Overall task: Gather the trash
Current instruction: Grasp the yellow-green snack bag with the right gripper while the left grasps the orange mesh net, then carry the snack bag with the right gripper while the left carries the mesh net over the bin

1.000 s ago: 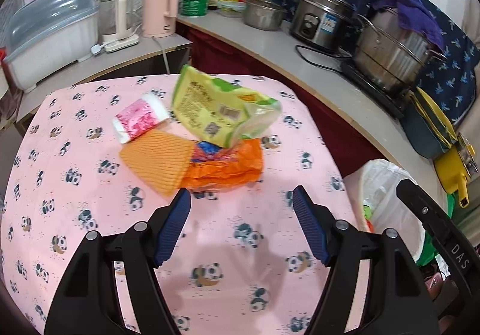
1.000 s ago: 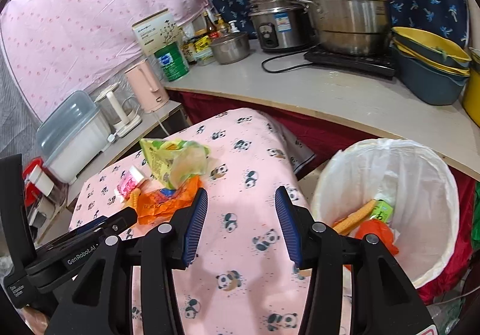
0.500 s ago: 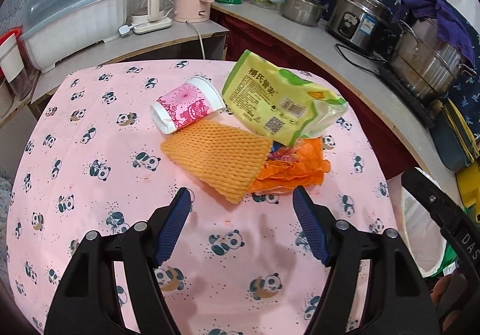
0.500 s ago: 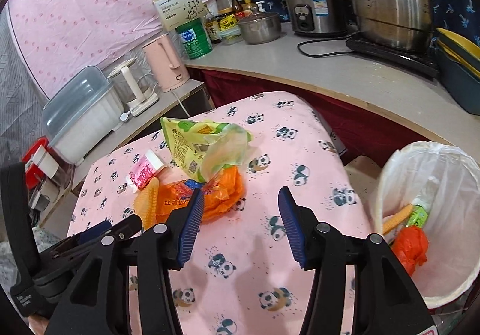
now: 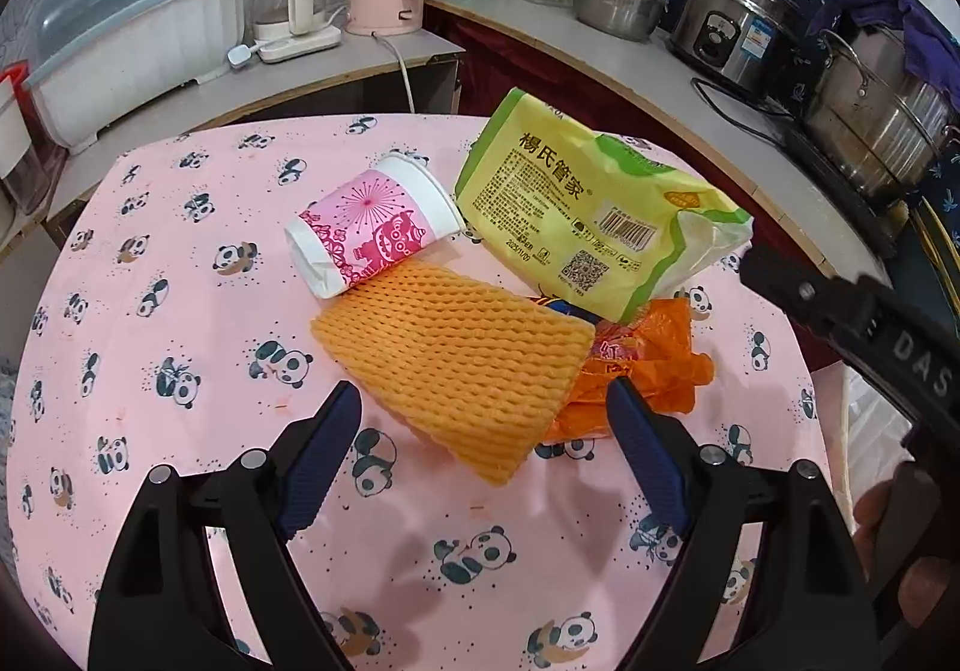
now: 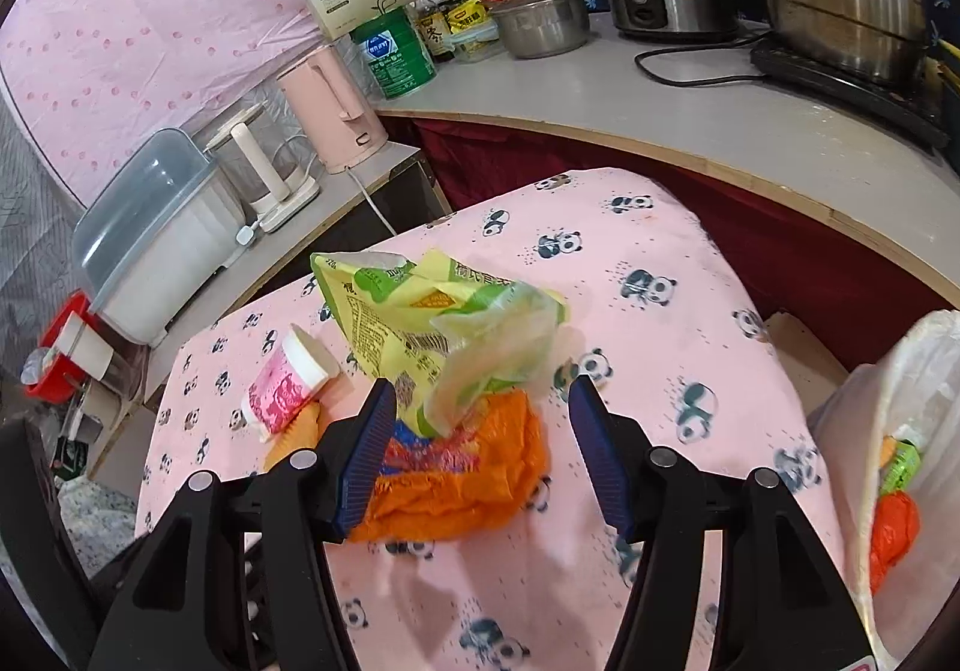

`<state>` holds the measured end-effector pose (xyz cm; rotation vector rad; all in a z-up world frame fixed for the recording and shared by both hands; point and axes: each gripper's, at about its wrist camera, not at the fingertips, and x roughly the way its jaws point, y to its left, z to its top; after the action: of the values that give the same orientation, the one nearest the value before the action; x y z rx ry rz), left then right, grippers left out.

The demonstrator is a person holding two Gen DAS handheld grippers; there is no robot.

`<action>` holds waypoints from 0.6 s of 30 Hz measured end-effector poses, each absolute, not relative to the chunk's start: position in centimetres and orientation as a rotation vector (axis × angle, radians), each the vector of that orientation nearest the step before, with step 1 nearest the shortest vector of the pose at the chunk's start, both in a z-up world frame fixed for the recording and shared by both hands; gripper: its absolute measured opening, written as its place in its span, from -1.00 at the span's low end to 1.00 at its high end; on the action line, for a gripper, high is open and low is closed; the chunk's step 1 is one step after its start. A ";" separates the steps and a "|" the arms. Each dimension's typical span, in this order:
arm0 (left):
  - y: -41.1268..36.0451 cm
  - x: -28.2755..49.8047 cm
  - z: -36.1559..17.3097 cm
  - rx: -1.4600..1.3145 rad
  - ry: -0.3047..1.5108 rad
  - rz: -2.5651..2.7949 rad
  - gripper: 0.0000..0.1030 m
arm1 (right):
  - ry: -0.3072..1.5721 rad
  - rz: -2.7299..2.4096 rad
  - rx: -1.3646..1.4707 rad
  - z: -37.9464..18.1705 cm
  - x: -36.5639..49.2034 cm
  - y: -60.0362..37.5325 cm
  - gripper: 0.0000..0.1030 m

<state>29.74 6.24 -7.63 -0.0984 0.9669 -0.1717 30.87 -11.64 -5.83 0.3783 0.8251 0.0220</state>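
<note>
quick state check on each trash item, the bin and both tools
paper cup: on its side
yellow bag: torn open, resting on the orange wrapper
foam net: flat on cloth
bin: lined, partly filled
left tool: opening, empty
right tool: opening, empty

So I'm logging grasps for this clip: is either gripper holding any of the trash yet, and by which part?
Nothing is held. The left gripper and right gripper are both opening, pads clear of the trash.
</note>
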 end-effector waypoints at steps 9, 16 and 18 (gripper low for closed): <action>6.1 31.7 -9.3 -0.091 1.003 -0.189 -0.13 | 0.871 0.022 0.360 -8.2 34.6 -10.2 -0.07; 5.9 31.4 -9.0 -0.088 1.001 -0.214 -0.79 | 0.866 0.032 0.325 -8.3 34.5 -9.9 -0.93; 5.8 31.2 -8.6 -0.094 0.991 -0.220 -0.81 | 0.845 0.027 0.320 -7.6 34.0 -10.0 -0.94</action>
<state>31.17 5.82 -8.62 -0.0941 0.9912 -0.2205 33.97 -10.03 -7.63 0.3197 0.8451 0.0270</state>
